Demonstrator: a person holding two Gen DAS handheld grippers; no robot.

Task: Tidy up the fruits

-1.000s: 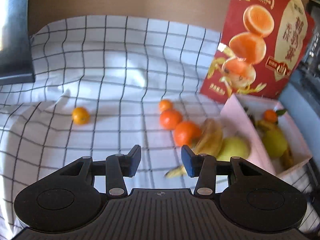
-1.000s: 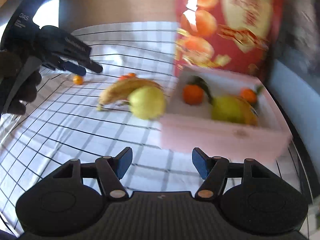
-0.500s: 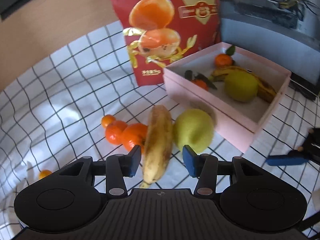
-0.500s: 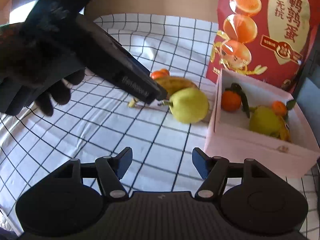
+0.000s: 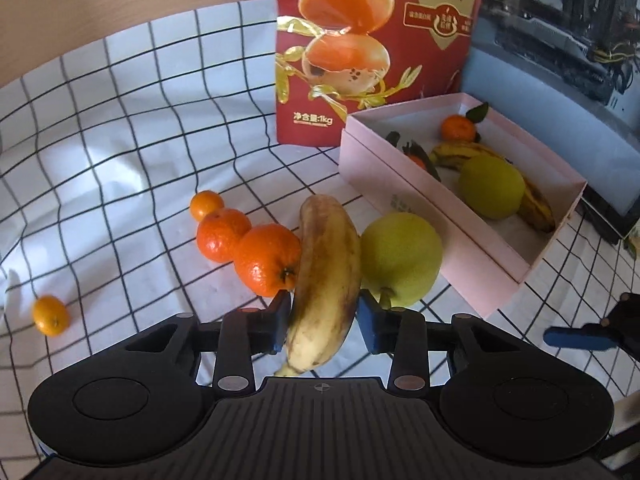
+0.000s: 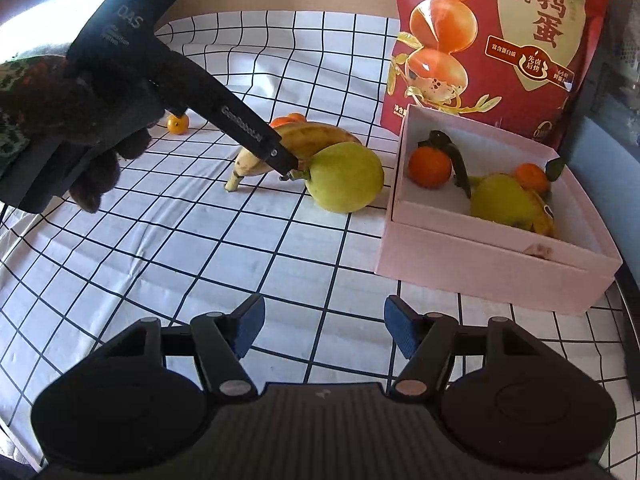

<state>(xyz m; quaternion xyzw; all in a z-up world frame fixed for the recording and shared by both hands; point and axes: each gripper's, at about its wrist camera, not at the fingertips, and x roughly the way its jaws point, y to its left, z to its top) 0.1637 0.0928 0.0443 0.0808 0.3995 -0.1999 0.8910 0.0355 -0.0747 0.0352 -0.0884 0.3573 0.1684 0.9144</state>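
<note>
The left gripper straddles the speckled banana, apparently touching; its long axis points toward the red bag. The right gripper gapes empty.

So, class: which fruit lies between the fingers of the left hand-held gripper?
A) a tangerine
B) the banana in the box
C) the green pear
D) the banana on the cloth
D: the banana on the cloth lies between the left hand-held gripper fingers.
</note>
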